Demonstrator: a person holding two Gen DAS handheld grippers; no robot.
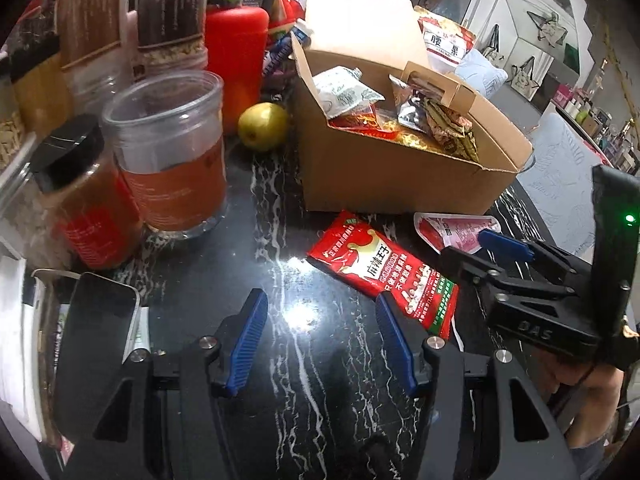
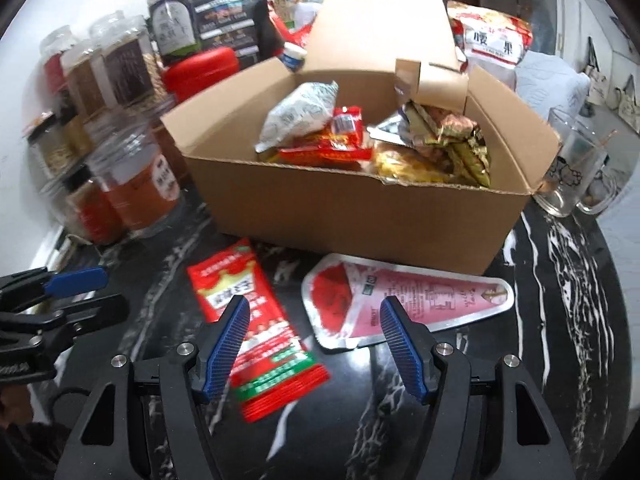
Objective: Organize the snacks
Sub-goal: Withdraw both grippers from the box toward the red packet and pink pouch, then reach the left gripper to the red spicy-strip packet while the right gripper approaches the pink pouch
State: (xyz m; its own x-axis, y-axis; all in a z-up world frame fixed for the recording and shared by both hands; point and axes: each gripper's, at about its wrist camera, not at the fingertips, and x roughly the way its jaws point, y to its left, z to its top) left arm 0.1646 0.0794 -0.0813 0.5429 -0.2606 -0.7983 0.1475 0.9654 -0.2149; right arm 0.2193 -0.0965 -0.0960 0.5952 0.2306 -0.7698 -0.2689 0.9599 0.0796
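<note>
With both my left gripper (image 1: 322, 338) and right gripper (image 2: 316, 342) fingers open and empty, I should straddle the red foil snack packet (image 2: 256, 332) on the black marbled surface (image 2: 560, 320), then box it in the brown cardboard box (image 2: 340, 216).

"腰果" on bag (image 2: 494, 46) ("DAS": tool (image 1: 534, 334))

brown cardboard box (image 2: 340, 208), red snack packet (image 2: 256, 320), pink pouch (image 2: 420, 296), black white-veined marble table (image 2: 560, 300)

Black marbled worktop (image 2: 560, 280) carries cardboard box (image 2: 340, 208), red snack packet (image 2: 256, 300), pink pouch (image 2: 408, 296), jars (image 1: 168, 152), green fruit (image 1: 262, 126), glass mugs (image 2: 572, 176).
</note>
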